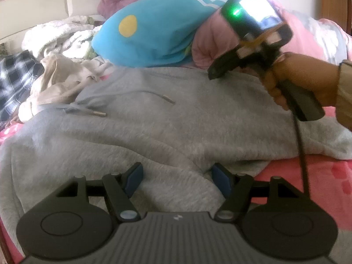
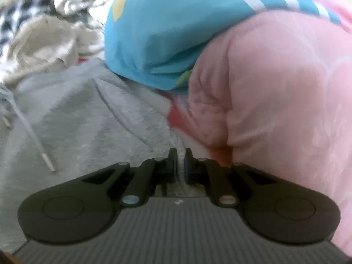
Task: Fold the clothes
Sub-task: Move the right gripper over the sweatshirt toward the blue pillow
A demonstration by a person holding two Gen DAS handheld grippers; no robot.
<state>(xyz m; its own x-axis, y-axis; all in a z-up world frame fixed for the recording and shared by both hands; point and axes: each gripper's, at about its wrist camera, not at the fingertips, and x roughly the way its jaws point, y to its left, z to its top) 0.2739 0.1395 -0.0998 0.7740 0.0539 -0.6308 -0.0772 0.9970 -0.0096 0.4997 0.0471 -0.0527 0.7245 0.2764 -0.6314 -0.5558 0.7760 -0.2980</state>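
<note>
Nearest in the left wrist view, the left tongs [image 1: 177, 179] are held apart over the near hem of the grey hoodie [image 1: 167, 127], pads clear of the cloth, nothing gripped. The hoodie is spread flat on the bed over a pink bedsheet [image 1: 325, 180], hood to the left, with two metal-tipped drawstrings [image 1: 99, 114] lying loose on the chest.

In the right wrist view, the right tongs [image 2: 180, 165] are clamped together on a thin ridge of grey fabric at the hoodie's far edge; the pinch is small and shallow. The right hand [image 1: 305, 81] is seen gripping its handle, cable hanging down.

Beyond, a turquoise garment with white stripes and a yellow dot [image 1: 154, 28] is draped over a pink pillow [image 2: 275, 92], touching the hoodie's far edge. A beige garment [image 1: 59, 77], a plaid shirt [image 1: 15, 79] and a white blanket [image 1: 57, 33] are piled far left.

Step judged: a side edge is being taken for a fold inward. For a clean fold, both layers should be caught by the right tongs, the near hem should be taken by the left tongs, and both edges lifted together so no slack drags. The drawstrings are best kept inside the fold, and the turquoise garment left undisturbed.
</note>
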